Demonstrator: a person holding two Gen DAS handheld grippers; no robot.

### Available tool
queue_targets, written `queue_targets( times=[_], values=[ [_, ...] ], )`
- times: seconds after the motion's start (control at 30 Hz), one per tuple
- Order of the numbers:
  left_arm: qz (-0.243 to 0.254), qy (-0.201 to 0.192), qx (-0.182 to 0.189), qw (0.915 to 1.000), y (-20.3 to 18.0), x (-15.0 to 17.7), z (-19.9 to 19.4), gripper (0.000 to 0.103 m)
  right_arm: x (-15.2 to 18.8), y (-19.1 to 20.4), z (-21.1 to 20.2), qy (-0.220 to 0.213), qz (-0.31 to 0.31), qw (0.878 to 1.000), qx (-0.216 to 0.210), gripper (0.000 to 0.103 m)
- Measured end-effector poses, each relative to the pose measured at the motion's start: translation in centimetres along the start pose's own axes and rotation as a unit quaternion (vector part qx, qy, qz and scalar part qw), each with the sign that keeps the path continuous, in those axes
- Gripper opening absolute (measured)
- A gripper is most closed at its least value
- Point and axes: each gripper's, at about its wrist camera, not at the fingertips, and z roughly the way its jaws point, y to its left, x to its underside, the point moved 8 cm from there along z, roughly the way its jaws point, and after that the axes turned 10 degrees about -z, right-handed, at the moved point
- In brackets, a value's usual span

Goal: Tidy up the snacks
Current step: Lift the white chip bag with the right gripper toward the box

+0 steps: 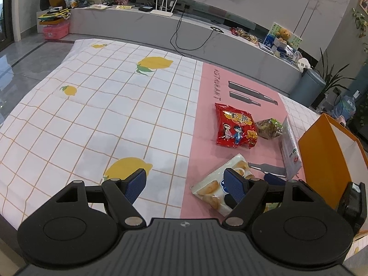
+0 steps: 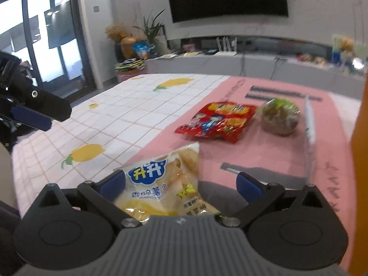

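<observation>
- Left wrist view: the left gripper [image 1: 185,185] hangs over the lemon-print tablecloth [image 1: 96,105] with its jaws wide apart and nothing between them. To its right, on the pink strip, lie a pale potato-chip bag [image 1: 212,189] near, a red snack bag [image 1: 234,125] farther off, and a clear bag of brownish snacks [image 1: 269,127] just beside the red one. A flat white packet [image 1: 291,151] stands against the orange box [image 1: 326,163] at the right edge (its inside shows no snacks from here).
- Right wrist view: the right gripper [image 2: 181,185] straddles the potato-chip bag [image 2: 165,184], jaws spread to either side and not pinching it; the picture is blurred.
- Progress, as a judgement: barely begun. All four packets sit outside the box, and the chip bag looks next to go.
</observation>
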Motion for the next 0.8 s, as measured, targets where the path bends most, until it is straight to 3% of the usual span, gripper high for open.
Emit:
queue_targets(
  times=[0.37, 0.43, 0.6, 0.8],
  values=[
    [-0.005, 0.005, 0.009, 0.9999, 0.0, 0.1, -0.1, 0.090, -0.5, 4.4, -1.0, 0.000, -0.117, 0.993, -0.031, 0.100],
    [-0.005, 0.007, 0.011, 0.9999, 0.0, 0.2, -0.1, 0.090, -0.5, 5.0, -0.9, 0.000, -0.136, 0.990, -0.044, 0.100],
    [-0.005, 0.009, 0.011, 0.9999, -0.1, 0.2, -0.1, 0.090, 0.9, 6.2, 0.3, 0.023, -0.211, 0.977, -0.028, 0.100],
    [-0.011, 0.012, 0.008, 0.9998, -0.1, 0.3, 0.0, 0.090, 0.8, 6.0, 0.7, 0.027, -0.197, 0.979, -0.039, 0.098]
  ],
)
